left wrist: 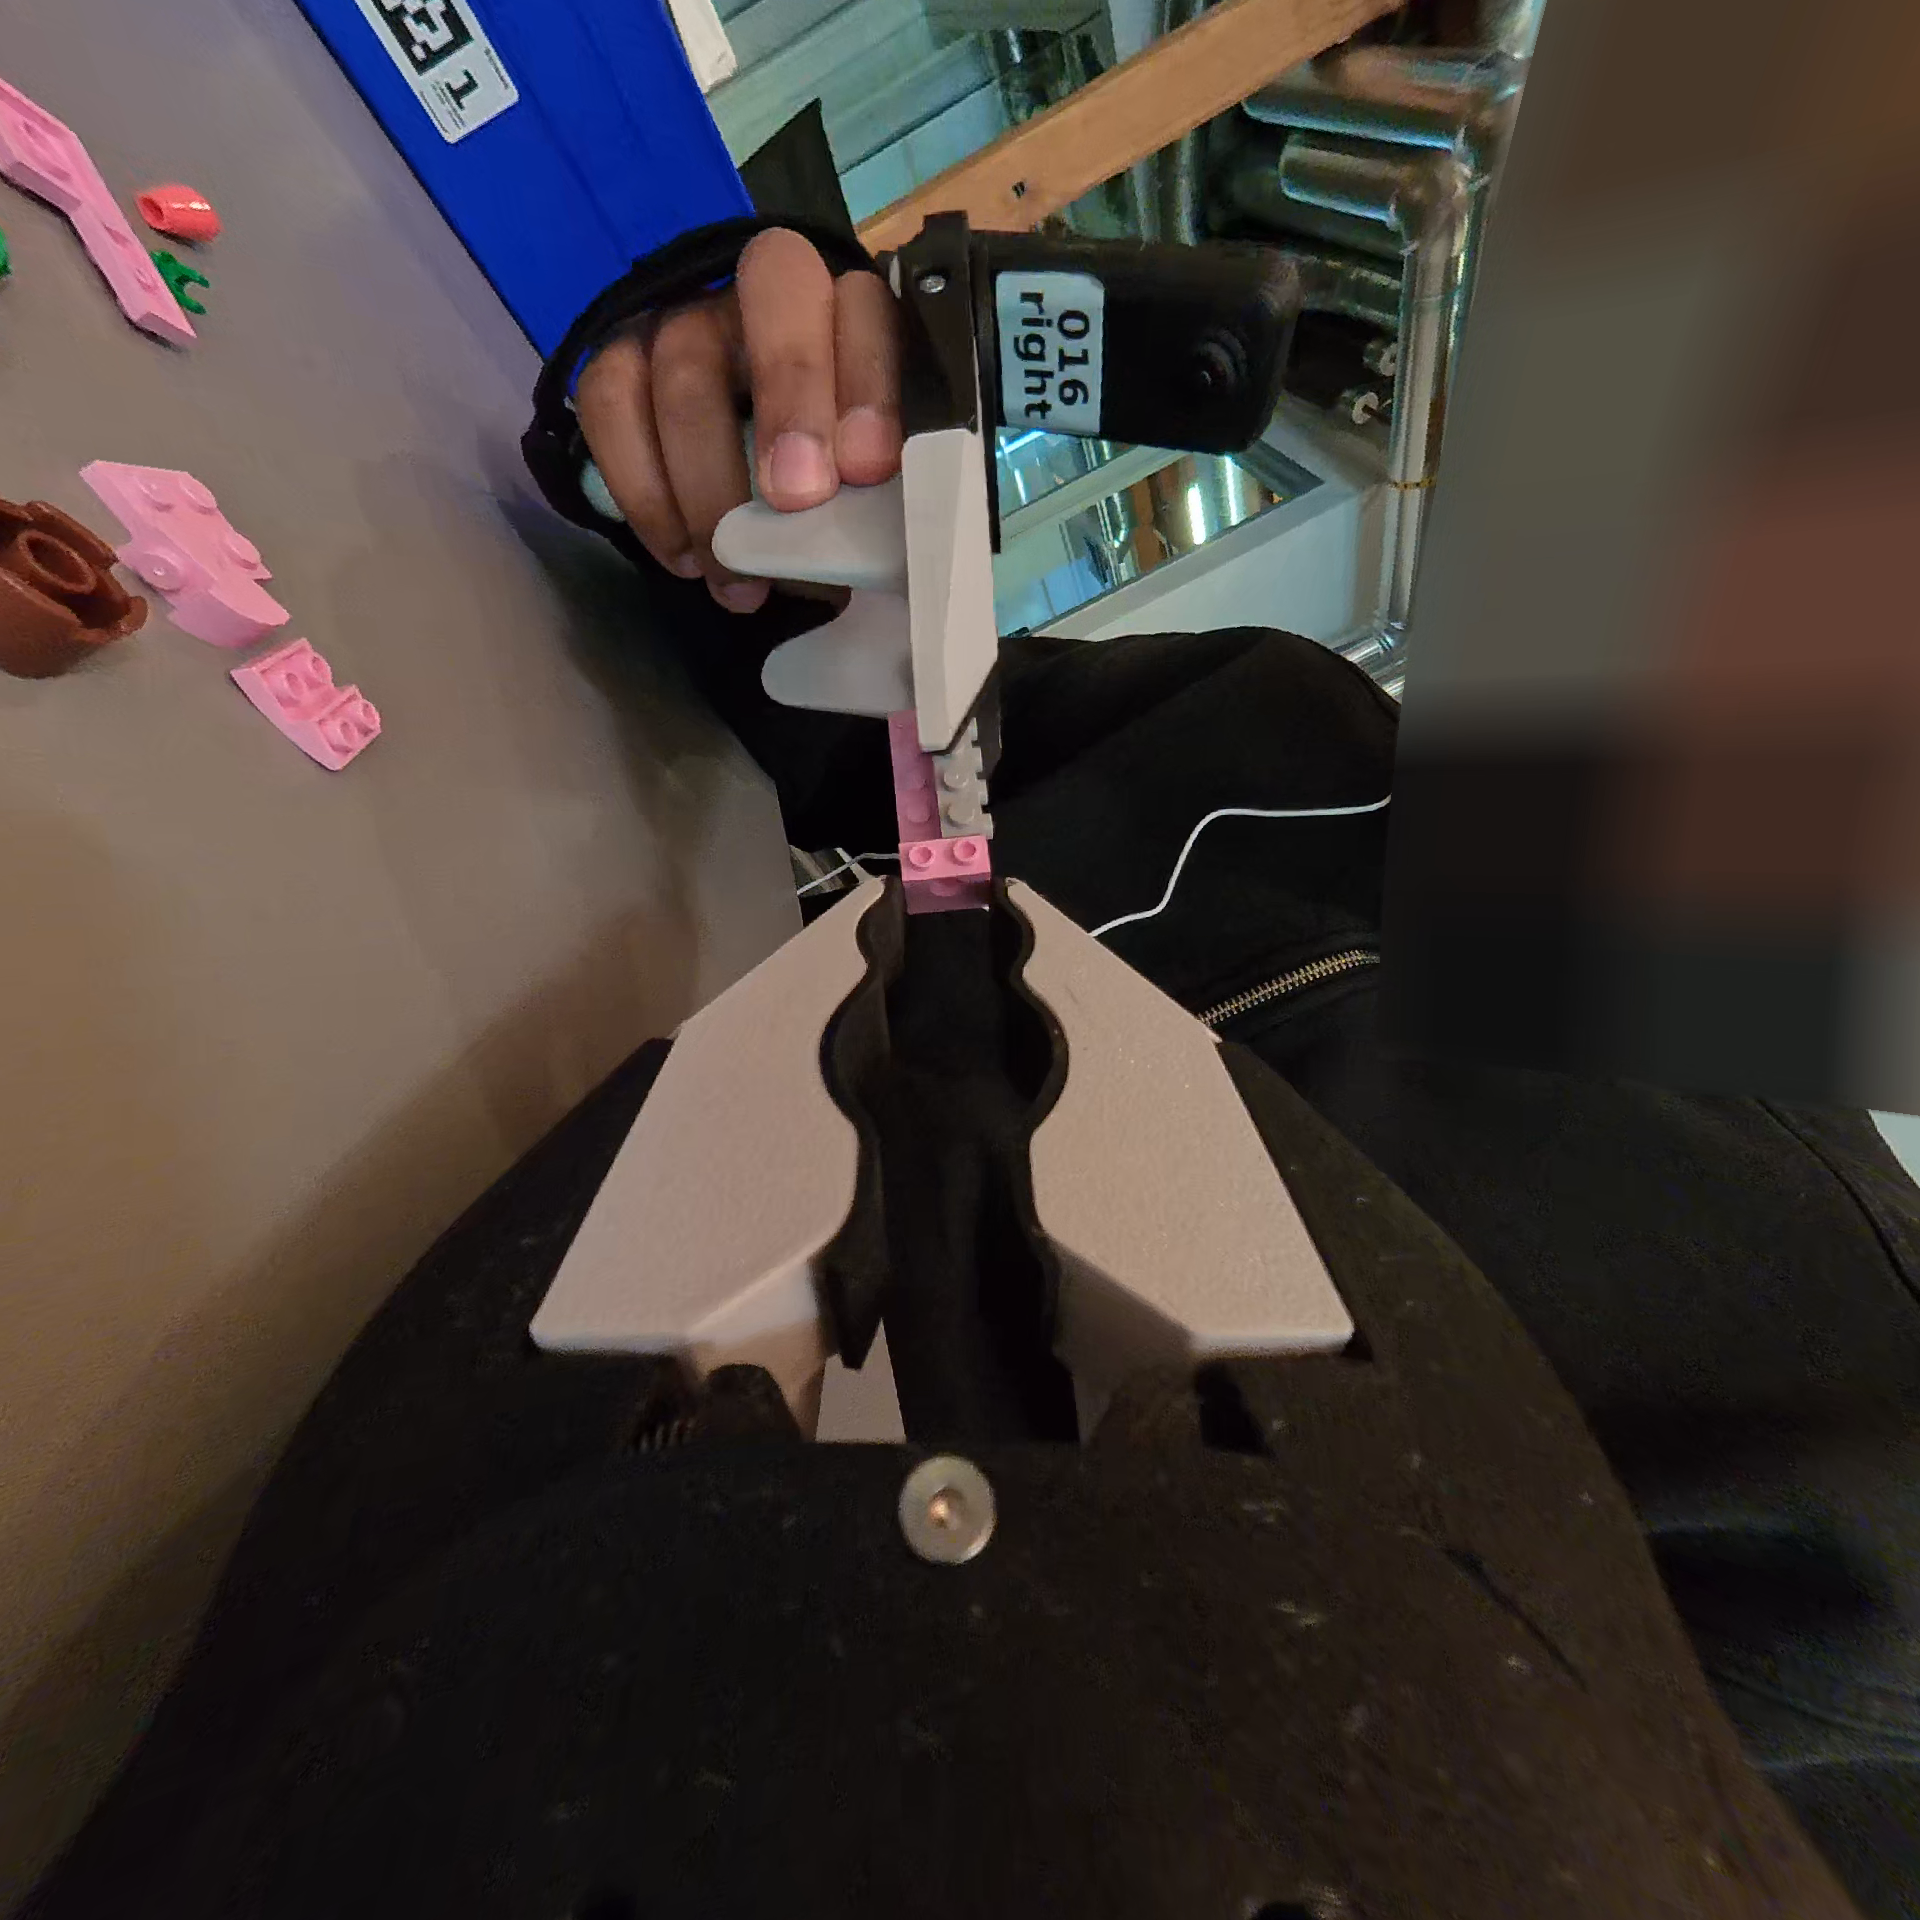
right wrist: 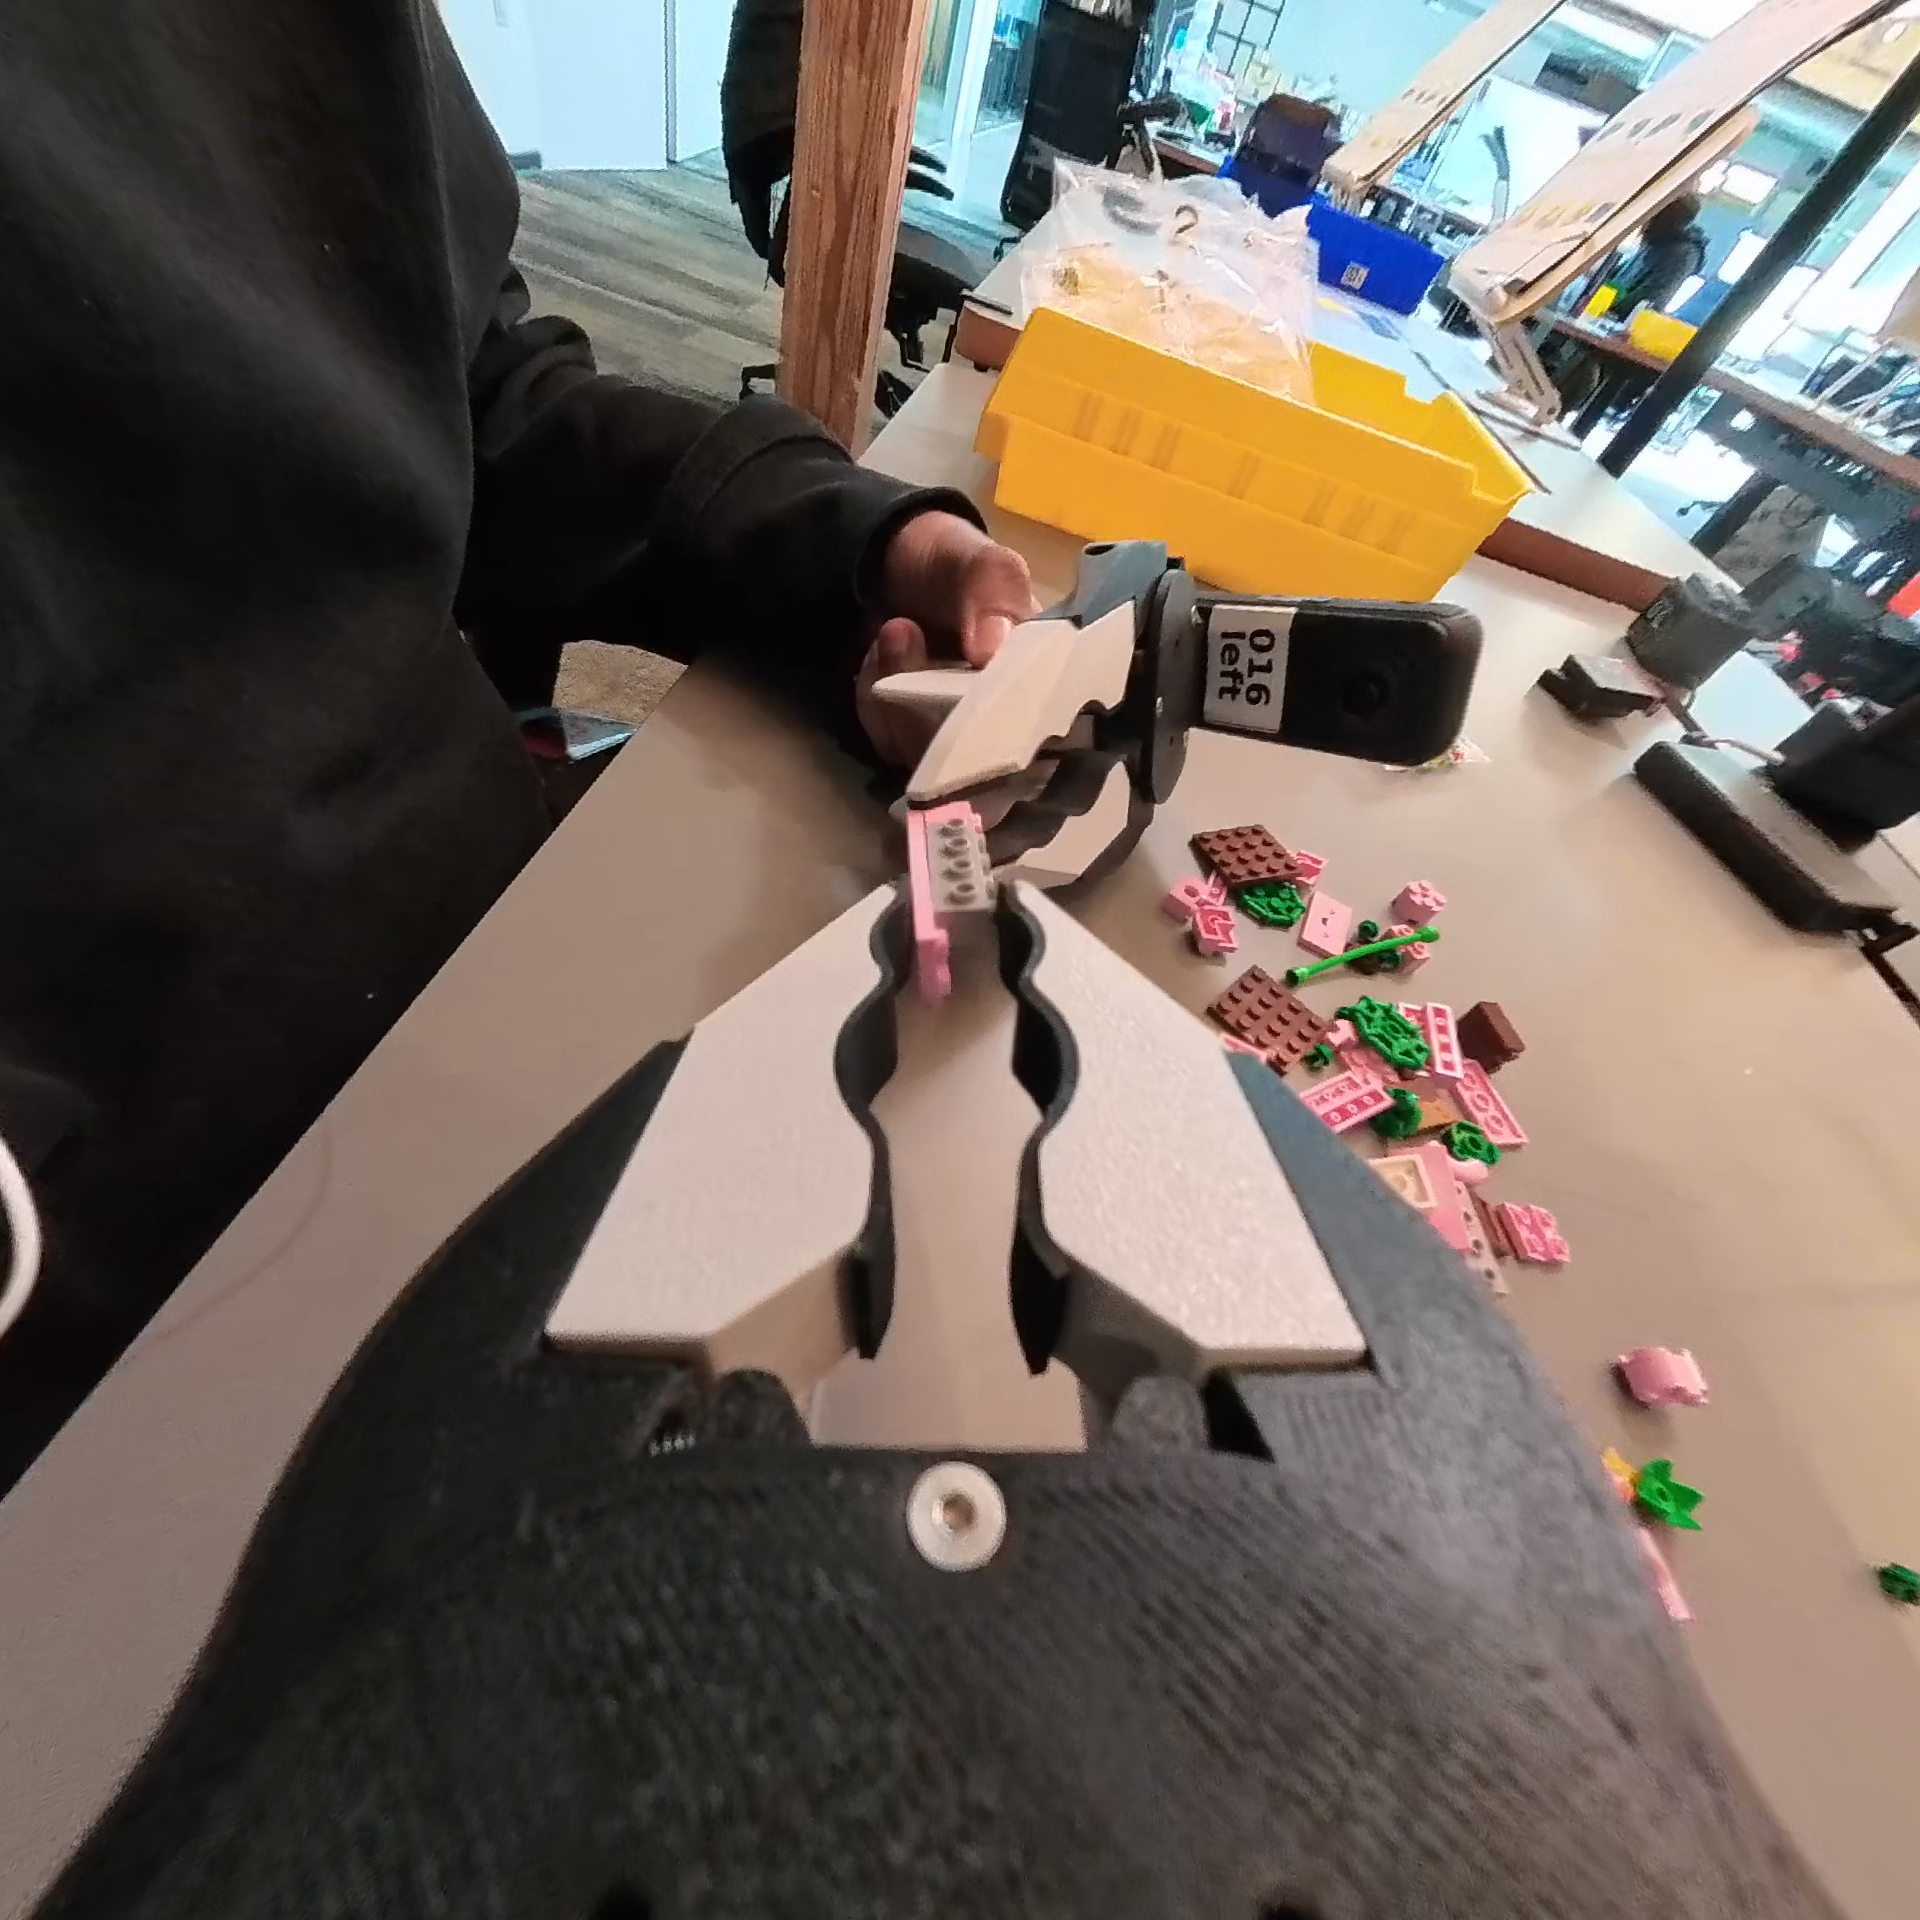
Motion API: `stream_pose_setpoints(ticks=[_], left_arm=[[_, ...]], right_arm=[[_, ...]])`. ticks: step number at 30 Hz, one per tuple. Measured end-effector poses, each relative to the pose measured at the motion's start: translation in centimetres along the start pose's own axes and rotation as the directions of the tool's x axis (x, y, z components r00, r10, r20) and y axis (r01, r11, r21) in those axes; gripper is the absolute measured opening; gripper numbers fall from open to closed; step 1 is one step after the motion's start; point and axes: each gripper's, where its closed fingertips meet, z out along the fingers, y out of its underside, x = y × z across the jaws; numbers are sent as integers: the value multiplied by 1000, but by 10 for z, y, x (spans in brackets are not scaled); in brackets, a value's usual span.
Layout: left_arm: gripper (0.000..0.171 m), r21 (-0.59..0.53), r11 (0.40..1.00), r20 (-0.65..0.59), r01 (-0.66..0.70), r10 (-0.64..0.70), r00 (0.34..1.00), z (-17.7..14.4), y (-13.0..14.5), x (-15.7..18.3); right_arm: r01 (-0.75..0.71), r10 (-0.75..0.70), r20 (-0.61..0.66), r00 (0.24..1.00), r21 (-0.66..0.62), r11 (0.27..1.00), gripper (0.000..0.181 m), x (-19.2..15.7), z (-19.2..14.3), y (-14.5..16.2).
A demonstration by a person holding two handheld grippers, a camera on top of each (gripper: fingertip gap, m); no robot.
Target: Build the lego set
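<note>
between two tongs (left wrist: 945,883) (right wrist: 948,914): one pink-and-grey assembly (left wrist: 940,821), both gripping.

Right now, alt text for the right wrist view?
The right tongs and left tongs both grip a small pink-and-grey lego assembly above the table's edge. Loose pink, brown and green lego pieces lie scattered to the right, a yellow bin behind.

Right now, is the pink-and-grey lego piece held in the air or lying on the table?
In the air: the pink-and-grey lego piece is pinched between the left gripper and right gripper, off the table.
</note>
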Motion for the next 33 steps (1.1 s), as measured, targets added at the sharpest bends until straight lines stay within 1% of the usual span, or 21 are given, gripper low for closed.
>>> stream_pose_setpoints(ticks=[3, 4, 7, 12, 23, 27, 33], left_arm=[[13, -12, 1000, 9, -1, 1, 1000, 1, 2, -1], [13, -18, 1000, 14, -1, 1, 1000, 2, 3, -2], [13, -26, 1000, 14, 0, 1, 1000, 2, 4, -2], [13, -35, 999, 17, 3, -2, 1000, 3, 5, -2], [14, -59, 998, 28, -5, 7, 1000, 6, 8, -3], [13, -58, 998, 12, -5, 6, 1000, 6, 9, -1], [13, -87, 996, 34, -20, 23, 999, 9, 13, -3]], right_arm=[[9, -9, 19, 1000, -13, 1000, 27, -5, 5, 1], [16, -16, 23, 1000, -18, 1000, 28, -7, 7, 1], [47, -46, 18, 999, -29, 998, 22, -10, 11, 2], [52, -52, -3, 999, -2, 999, 15, -8, 11, -3], [42, -42, 18, 999, -19, 999, 14, -11, 13, 0], [23, -22, 25, 999, -17, 1000, 14, -12, 12, -2], [-18, 20, 76, 997, -27, 999, 14, -17, 14, 0]])
